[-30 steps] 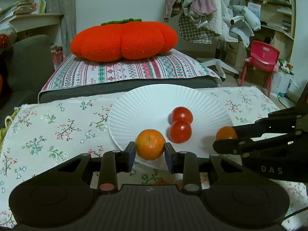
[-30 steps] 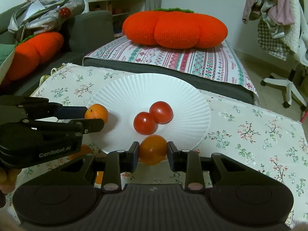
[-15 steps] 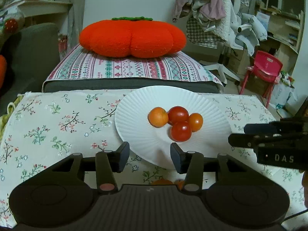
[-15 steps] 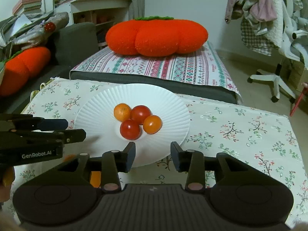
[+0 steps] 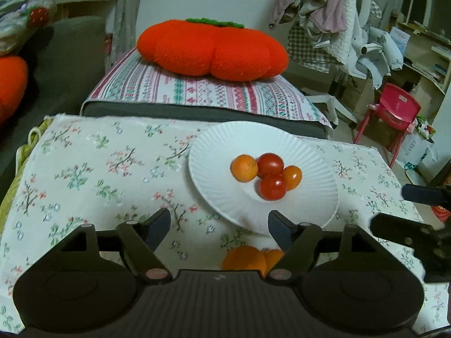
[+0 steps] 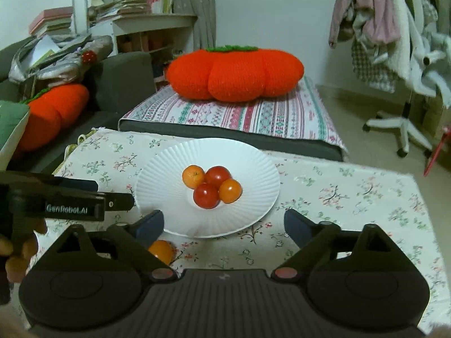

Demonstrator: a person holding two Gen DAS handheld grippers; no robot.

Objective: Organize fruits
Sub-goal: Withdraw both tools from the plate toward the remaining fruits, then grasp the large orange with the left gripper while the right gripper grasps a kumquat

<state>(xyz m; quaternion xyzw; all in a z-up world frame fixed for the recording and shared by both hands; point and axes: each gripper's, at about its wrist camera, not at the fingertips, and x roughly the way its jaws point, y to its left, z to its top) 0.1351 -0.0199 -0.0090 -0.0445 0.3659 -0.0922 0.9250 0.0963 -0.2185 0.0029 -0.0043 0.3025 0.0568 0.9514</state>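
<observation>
A white ribbed plate (image 5: 220, 152) (image 6: 174, 163) on the floral cloth holds a mandarin (image 5: 244, 168) (image 6: 193, 176), two red tomatoes (image 5: 270, 165) (image 6: 206, 195) and an orange tomato (image 5: 292, 177) (image 6: 230, 191), all bunched together. My left gripper (image 5: 219, 219) (image 6: 111, 193) hovers over the plate's near rim, its jaws opening with nothing between them. My right gripper (image 6: 224, 218) (image 5: 391, 208) hangs beside it on the right, jaws also opening and empty. More oranges (image 5: 245, 257) (image 6: 160, 250) lie on the cloth just in front of the plate, partly hidden by the grippers.
Behind the table a striped mattress (image 5: 197, 95) carries a big orange pumpkin cushion (image 5: 211, 49). A dark sofa (image 6: 124, 79) with another cushion stands at the left. A red child's chair (image 5: 394, 109) and a clothes-laden swivel chair (image 6: 403, 124) stand at the right.
Both grippers let go: the left dropped its mandarin and the right its orange tomato beside the red tomatoes. Both then pulled back and up from the plate with jaws spreading wide.
</observation>
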